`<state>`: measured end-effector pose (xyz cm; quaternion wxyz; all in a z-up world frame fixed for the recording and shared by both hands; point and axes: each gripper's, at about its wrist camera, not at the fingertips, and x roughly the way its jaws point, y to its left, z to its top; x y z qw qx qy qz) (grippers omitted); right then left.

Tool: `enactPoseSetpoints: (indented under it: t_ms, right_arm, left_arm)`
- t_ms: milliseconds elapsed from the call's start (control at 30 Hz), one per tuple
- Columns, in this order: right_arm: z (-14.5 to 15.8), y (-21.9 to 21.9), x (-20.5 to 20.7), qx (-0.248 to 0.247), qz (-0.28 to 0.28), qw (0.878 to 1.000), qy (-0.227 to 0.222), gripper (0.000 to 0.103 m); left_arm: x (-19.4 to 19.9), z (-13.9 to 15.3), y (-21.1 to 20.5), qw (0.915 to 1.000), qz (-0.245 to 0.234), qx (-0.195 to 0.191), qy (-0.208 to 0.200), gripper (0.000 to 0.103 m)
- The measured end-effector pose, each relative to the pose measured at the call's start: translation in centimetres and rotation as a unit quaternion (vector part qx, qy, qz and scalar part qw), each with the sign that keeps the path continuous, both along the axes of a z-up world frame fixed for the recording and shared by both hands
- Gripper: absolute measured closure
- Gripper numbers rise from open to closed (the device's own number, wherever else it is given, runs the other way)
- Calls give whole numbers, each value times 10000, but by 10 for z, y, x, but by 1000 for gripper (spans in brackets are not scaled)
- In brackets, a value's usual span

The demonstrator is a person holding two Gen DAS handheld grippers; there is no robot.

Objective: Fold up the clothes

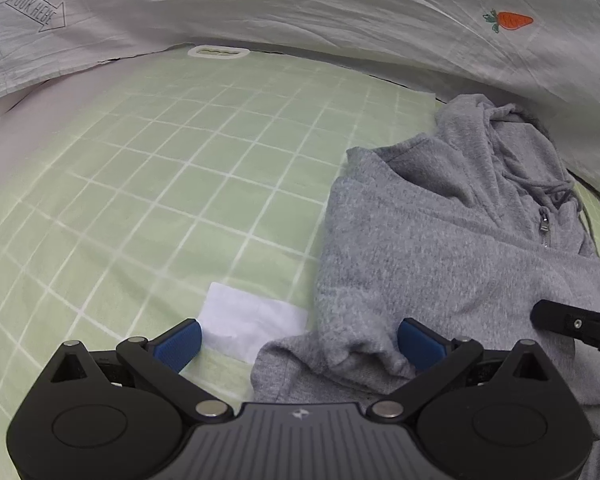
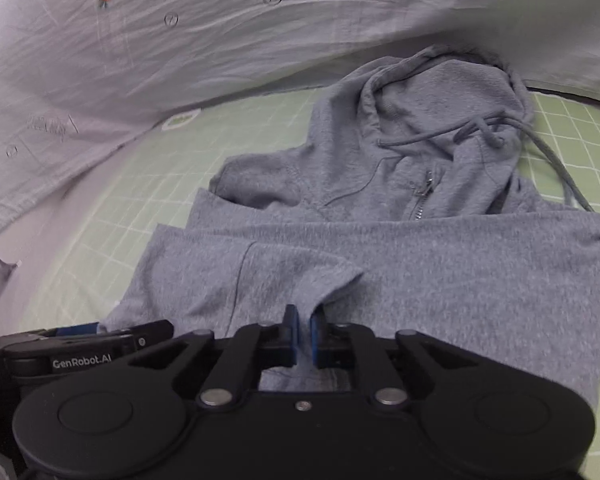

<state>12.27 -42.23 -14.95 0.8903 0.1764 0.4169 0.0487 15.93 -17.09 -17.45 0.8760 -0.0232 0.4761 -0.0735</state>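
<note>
A grey zip hoodie [image 1: 440, 232] lies partly folded on a green checked sheet [image 1: 180, 184], hood and drawstrings at the far end. My left gripper [image 1: 300, 340] is open, its blue pads either side of the hoodie's lower left edge, with a fold of grey cloth bunched between them. In the right wrist view the hoodie [image 2: 420, 264] fills the middle. My right gripper [image 2: 304, 332] is shut on a fold of the hoodie's fabric near its lower hem. The left gripper's body [image 2: 80, 348] shows at lower left there.
A white quilt [image 1: 280, 4] with carrot and arrow prints is heaped along the far side. A white paper sheet [image 1: 252, 324] lies on the green sheet by my left finger. A white oval label [image 1: 216, 53] sits at the sheet's far edge.
</note>
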Motion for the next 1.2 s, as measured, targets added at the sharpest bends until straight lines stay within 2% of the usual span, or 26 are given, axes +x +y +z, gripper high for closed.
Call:
enactPoseSetpoints:
  t_ms: [100, 267, 533, 633, 767, 967, 1067, 1100, 1133, 1200]
  right_arm:
    - [11, -14, -12, 326, -115, 9991, -263, 97]
    - [32, -39, -36, 239, -423, 9975, -517, 97]
    - [35, -99, -74, 619, -1283, 9888, -449, 97]
    - [32, -113, -85, 657, -1597, 9842, -403, 97]
    - [25, -121, -88, 508, -1791, 9823, -222, 97]
    - [1, -110, -80, -232, -1614, 9861, 306, 93]
    - [-7, -109, -82, -300, -1630, 9853, 406, 89]
    - [-8, -108, -81, -394, -1611, 9852, 426, 85]
    - [-8, -107, -81, -506, -1586, 9850, 446, 77]
    - [-11, -105, -81, -672, -1525, 9848, 483, 72]
  left_arm:
    - [1, 10, -1, 9999, -41, -41, -158, 0]
    - [0, 31, -16, 9969, -426, 127, -653, 0]
    - [3, 30, -42, 9943, -815, 265, -630, 0]
    - [2, 24, -50, 9928, -970, 430, -555, 0]
    - [-1, 15, -53, 9910, -1065, 664, -459, 0]
    - [-7, 3, -53, 9875, -1195, 915, -458, 0]
    - [-6, 1, -50, 9895, -1119, 814, -428, 0]
    - [-6, 0, -48, 9909, -1064, 727, -398, 0]
    - [-6, -1, -45, 9922, -1008, 640, -369, 0]
    - [-5, -4, -40, 9946, -886, 443, -316, 0]
